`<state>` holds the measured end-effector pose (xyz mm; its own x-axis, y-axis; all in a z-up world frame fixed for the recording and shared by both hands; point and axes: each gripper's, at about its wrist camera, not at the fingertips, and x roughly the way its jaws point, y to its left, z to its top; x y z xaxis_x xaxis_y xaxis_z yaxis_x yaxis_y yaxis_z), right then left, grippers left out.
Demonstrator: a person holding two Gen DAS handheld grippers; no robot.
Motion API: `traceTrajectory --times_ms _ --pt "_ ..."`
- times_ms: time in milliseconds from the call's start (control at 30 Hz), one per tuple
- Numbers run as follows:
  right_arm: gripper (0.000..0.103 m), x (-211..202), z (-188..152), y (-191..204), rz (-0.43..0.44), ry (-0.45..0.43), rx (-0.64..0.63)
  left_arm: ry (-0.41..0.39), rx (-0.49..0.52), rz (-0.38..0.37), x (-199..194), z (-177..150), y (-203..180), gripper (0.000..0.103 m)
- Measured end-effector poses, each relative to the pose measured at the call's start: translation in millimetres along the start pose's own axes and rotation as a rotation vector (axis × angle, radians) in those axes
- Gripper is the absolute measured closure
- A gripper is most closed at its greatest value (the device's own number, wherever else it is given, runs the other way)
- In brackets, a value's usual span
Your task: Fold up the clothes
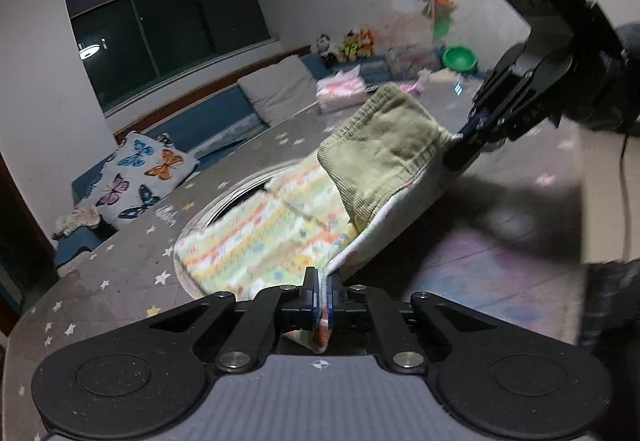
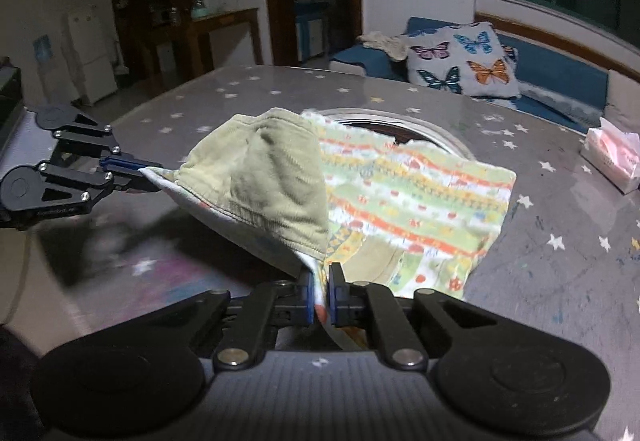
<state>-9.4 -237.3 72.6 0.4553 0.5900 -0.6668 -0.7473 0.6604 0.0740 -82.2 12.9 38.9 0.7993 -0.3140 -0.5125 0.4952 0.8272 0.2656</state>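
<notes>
Both grippers, left gripper (image 1: 323,291) and right gripper (image 2: 320,291), pinch the striped garment (image 2: 420,193).

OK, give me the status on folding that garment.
Done: both tools are clamped on the patterned garment's near hem, left tool and right tool, and that edge is off the star-print table, its olive lining turned outward. In hand: the fold-over itself. Left: laying the hem flat; no folded clothes show.

the left gripper (image 1: 322,289) points down at a slant, jaws pinched tight on a cloth edge. the right gripper (image 2: 320,291) tilts down more steeply, clamped on another edge, the two well apart.
</notes>
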Motion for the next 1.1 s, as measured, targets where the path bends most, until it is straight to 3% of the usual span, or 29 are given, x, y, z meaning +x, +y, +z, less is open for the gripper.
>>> traceTrajectory --times_ms 133,267,467,667,800,867,1100 --pt "0.097 -25 5 11 0.010 -0.010 0.004 -0.020 -0.038 -0.017 -15 10 5 0.099" --pt "0.098 -20 27 5 -0.022 -0.035 -0.021 -0.036 -0.080 0.011 -1 24 23 0.099" --pt "0.098 21 80 -36 -0.048 -0.037 -0.020 0.002 -0.135 0.075 50 50 64 0.099" --pt "0.098 91 115 -77 -0.084 0.001 0.011 0.122 -0.213 0.131 128 56 111 0.099" --pt "0.098 139 117 -98 -0.109 0.034 0.071 0.209 -0.258 0.144 172 46 128 0.098" --pt "0.089 155 112 -106 -0.158 0.032 0.095 0.248 -0.268 0.158 188 40 130 0.096" --pt "0.080 136 98 -122 -0.255 -0.050 0.166 0.286 -0.302 0.220 193 26 137 0.078"
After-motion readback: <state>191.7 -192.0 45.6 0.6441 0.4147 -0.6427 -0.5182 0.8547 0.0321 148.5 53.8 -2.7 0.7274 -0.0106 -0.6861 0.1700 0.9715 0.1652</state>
